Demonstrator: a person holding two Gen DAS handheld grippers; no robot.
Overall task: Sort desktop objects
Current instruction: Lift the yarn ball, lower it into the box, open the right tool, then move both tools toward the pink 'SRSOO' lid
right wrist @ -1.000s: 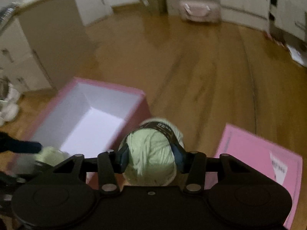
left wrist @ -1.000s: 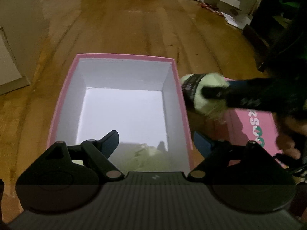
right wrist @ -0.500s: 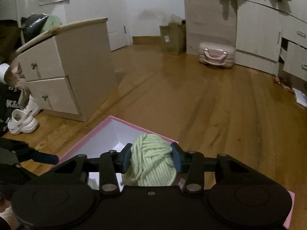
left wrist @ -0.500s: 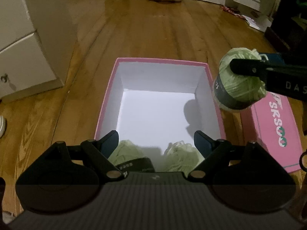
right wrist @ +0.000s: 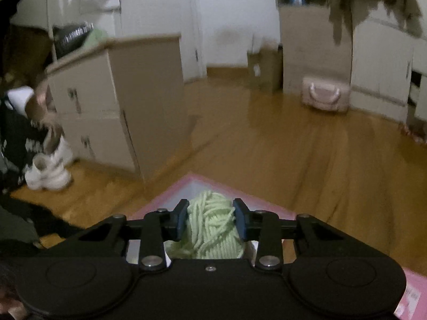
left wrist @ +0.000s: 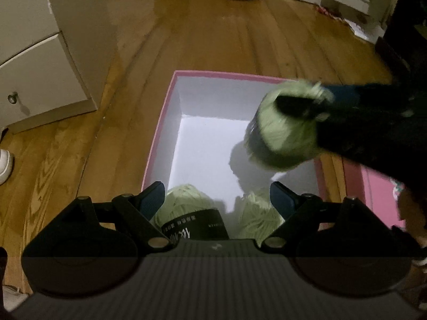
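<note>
Right hand-held gripper [right wrist: 210, 220] squeezes yarn ball [right wrist: 210, 229] above box [left wrist: 170, 122]; left [left wrist: 217, 200] open.

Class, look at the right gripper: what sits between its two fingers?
A ball of pale green yarn, pinched between the right gripper fingers above the pink box; the right wrist view shows it best.

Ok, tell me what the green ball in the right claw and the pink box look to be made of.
Green ball: soft yarn, probably acrylic or wool; matte, with wound strands plainly visible where the right claw squeezes it.

Pink box: most likely cardboard; thin straight walls, pink outside, smooth matte white inside. Two more green yarn balls lie in its near end.
</note>
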